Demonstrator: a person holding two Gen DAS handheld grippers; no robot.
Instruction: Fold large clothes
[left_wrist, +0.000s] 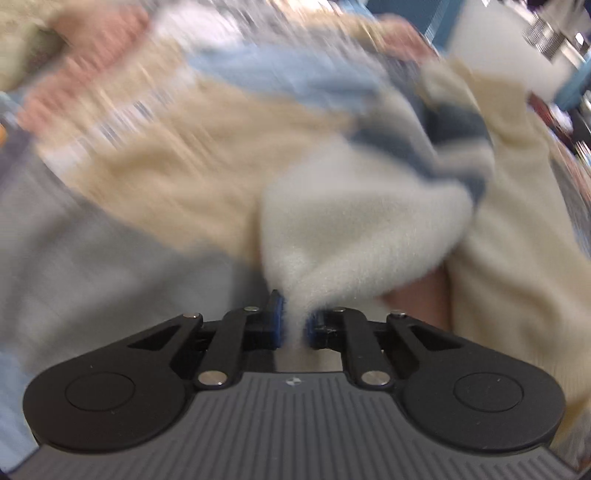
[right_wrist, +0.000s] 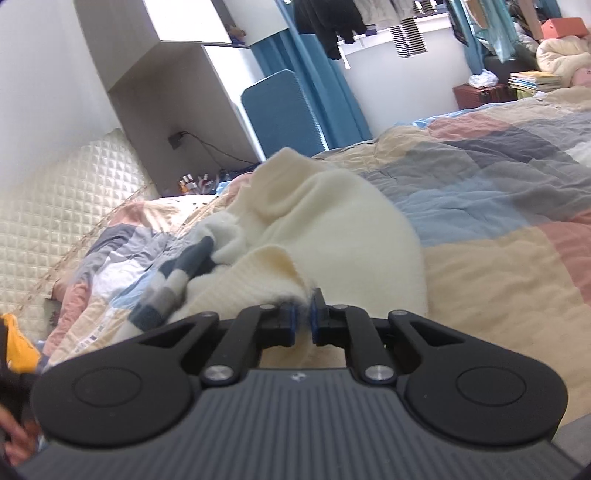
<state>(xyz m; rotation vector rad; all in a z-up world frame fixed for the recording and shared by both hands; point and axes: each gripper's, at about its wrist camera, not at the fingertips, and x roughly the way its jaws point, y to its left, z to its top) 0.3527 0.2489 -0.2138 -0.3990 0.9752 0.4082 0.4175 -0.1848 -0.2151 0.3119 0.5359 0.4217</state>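
Both your left gripper (left_wrist: 293, 320) and right gripper (right_wrist: 303, 320) have jaws clamped on the cream sweater (right_wrist: 332, 229), bunched mid-frame on the bed (right_wrist: 498, 192). Lift evenly, spread the edge taut before laying flat.

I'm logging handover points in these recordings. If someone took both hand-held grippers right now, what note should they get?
Left hand-held gripper: shut on a pinch of the cream sweater, white fleecy side showing.
Right hand-held gripper: shut on the sweater's ribbed edge.
The sweater lies bunched on the patchwork quilt of the bed, its blue and grey striped part crumpled on the left of the right wrist view.
Done: both grips taken. No fold visible yet.
Left: probably lift and spread it flat, then fold. The left wrist view is motion-blurred, so check that grip.
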